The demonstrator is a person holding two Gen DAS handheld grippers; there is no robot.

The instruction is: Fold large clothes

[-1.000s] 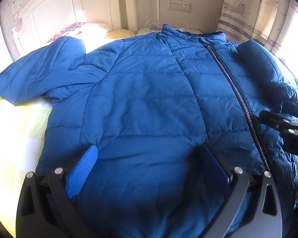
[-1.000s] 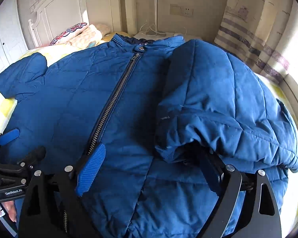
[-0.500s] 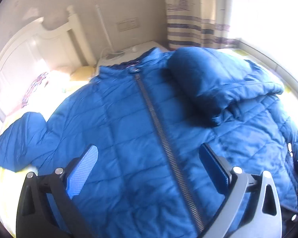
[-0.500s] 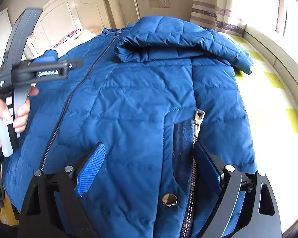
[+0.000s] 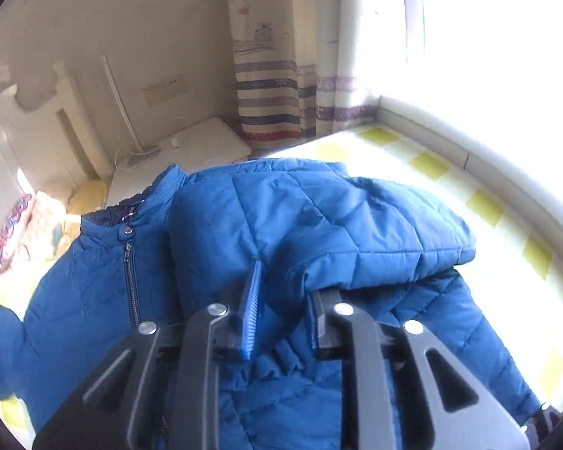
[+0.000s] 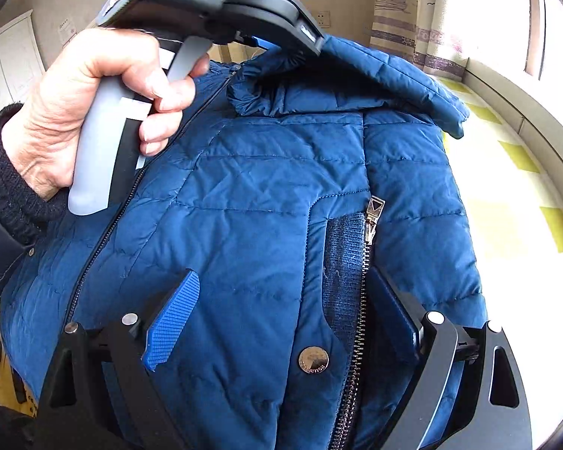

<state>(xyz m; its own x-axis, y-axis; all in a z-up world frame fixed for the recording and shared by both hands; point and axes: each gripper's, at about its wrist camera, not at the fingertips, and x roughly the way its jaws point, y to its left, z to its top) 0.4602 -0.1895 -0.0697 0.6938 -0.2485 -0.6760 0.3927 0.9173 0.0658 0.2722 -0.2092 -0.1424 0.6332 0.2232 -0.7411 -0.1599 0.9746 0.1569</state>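
Centrally, the blue padded jacket [image 6: 251, 202] lies spread on the yellow-checked bed [image 5: 443, 172]. Left gripper [image 5: 285, 300]: jaws closing, pinching the cuff of the folded-over sleeve [image 5: 341, 225]. Right gripper [image 6: 281, 315]: jaws wide apart over the jacket's front, gripping nothing.

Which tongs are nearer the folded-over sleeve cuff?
Left. The left tongs are closing on the sleeve cuff; the right tongs straddle the jacket's pocket zipper, lower down.

Both views are taken close above the jacket [image 5: 319, 225], angled downward toward the bed's [image 5: 450, 172] window-side edge; the folded sleeve [image 6: 375, 75] is shared.
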